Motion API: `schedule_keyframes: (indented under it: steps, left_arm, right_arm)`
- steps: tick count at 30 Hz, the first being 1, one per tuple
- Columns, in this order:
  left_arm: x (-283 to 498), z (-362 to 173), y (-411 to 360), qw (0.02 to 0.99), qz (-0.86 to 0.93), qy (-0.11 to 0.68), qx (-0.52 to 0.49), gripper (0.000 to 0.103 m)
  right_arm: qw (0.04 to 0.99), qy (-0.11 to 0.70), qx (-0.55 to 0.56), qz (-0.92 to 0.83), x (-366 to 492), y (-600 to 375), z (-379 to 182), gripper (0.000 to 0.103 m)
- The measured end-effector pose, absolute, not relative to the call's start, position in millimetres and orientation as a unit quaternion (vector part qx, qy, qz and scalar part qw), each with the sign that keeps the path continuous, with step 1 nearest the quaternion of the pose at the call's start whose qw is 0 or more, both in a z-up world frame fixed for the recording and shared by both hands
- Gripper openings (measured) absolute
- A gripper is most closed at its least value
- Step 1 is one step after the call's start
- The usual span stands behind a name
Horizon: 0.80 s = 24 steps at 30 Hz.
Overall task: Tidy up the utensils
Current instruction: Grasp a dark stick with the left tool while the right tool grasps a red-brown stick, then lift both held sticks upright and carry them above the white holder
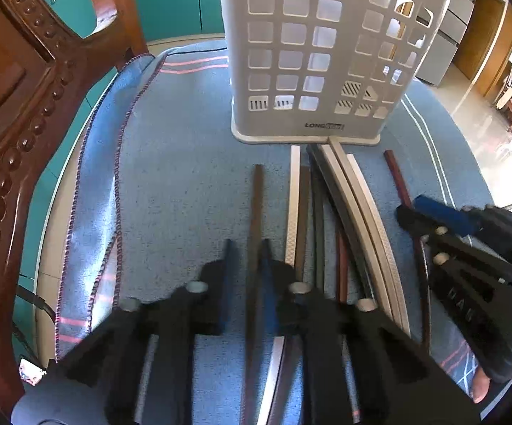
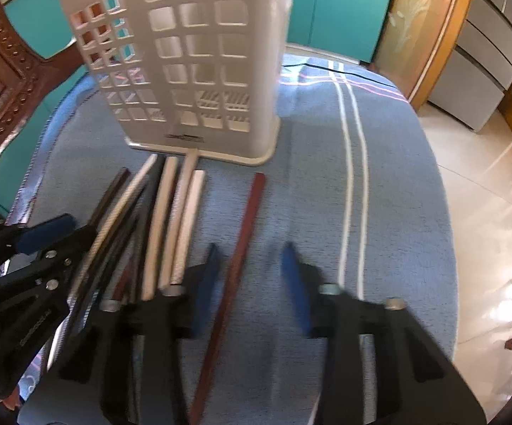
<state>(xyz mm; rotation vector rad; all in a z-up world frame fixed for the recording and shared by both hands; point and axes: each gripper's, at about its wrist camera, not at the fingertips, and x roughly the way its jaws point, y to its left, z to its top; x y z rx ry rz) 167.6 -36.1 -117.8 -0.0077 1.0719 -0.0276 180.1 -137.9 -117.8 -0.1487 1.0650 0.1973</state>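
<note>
Holder top: the white perforated utensil holder [image 1: 312,53] is cut off by the upper edge in both views; its contents cannot be told.
Holder label: the dark print on its base [image 1: 324,126] reads only partly; in the right wrist view it is blurred.
Near ends of chopsticks: the bundle [image 1: 326,212] runs under the left gripper [image 1: 247,258] and out of the bottom edge.
Brown chopstick: the lone red-brown stick [image 2: 234,269] is motion-blurred, its near end hidden.
Right gripper [image 1: 410,209]: only partly shown at the right edge.
</note>
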Motion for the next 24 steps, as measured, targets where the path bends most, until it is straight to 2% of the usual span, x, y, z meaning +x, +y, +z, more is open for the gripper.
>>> schedule_keyframes:
  steps: [5, 10, 24]
  left_arm:
    - [172.2, -111.9, -16.8, 0.870, -0.022, 0.491, -0.031, 0.007]
    - [152.3, -74.3, -13.9, 0.898, -0.047, 0.436, -0.036, 0.007]
    - [96.5, 86.7, 11.3, 0.969, -0.081, 0.222, -0.078, 0.007]
  right_arm:
    - [0.861, 0.494, -0.038, 0.118, 177.5, -142.9, -110.3, 0.007]
    - [0.882, 0.446, -0.019, 0.150, 161.9, -151.4, -69.3, 0.006]
    - [0.933, 0.278, 0.071, 0.217, 99.9, -205.7, 72.2, 0.007]
